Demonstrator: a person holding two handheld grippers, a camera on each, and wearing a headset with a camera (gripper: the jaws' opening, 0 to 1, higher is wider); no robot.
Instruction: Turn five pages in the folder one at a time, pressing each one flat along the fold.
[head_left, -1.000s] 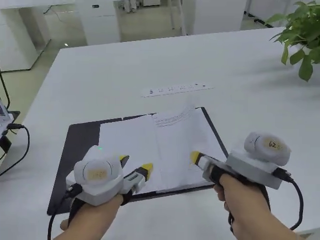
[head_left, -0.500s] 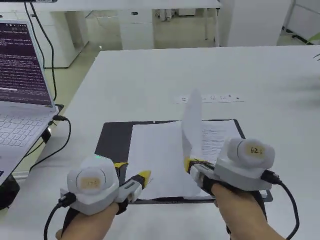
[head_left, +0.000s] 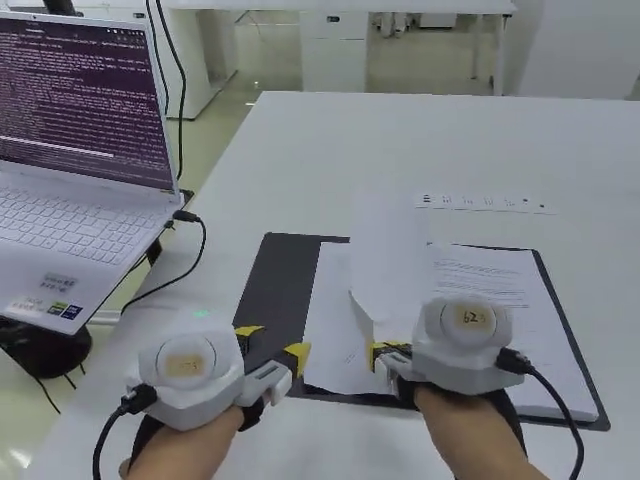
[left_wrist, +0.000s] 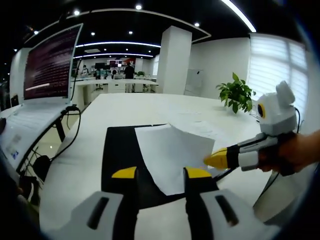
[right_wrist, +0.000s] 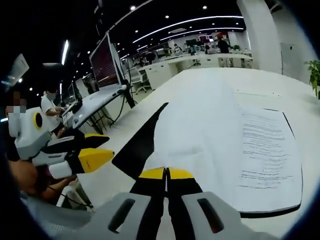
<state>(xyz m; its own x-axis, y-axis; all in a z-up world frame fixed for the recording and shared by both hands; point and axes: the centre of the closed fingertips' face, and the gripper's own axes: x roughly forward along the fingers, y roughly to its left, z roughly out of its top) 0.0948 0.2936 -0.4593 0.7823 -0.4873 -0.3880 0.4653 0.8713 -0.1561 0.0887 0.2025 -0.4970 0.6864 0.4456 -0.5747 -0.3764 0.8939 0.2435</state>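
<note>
A black folder (head_left: 281, 288) lies open on the white table, with a printed page (head_left: 495, 285) flat on its right half. My right gripper (head_left: 383, 352) is shut on the lower edge of a white page (head_left: 385, 262), which stands lifted and bowed over the fold. In the right gripper view the jaws (right_wrist: 166, 173) meet on that page (right_wrist: 200, 120). My left gripper (head_left: 272, 342) hovers open over the folder's front left corner. In the left gripper view (left_wrist: 161, 173) nothing sits between its tips, and the lifted page (left_wrist: 170, 150) hangs just ahead.
An open laptop (head_left: 70, 150) stands at the left, its cable (head_left: 175, 275) trailing toward the folder. A flat white power strip (head_left: 485, 203) lies behind the folder. A potted plant (left_wrist: 235, 92) stands at the far right. The table's front edge is close to my hands.
The right gripper has taken the page's lower edge, lifted it and carried it leftward over the fold. My head has turned left, bringing the laptop into view. The left gripper stays open.
</note>
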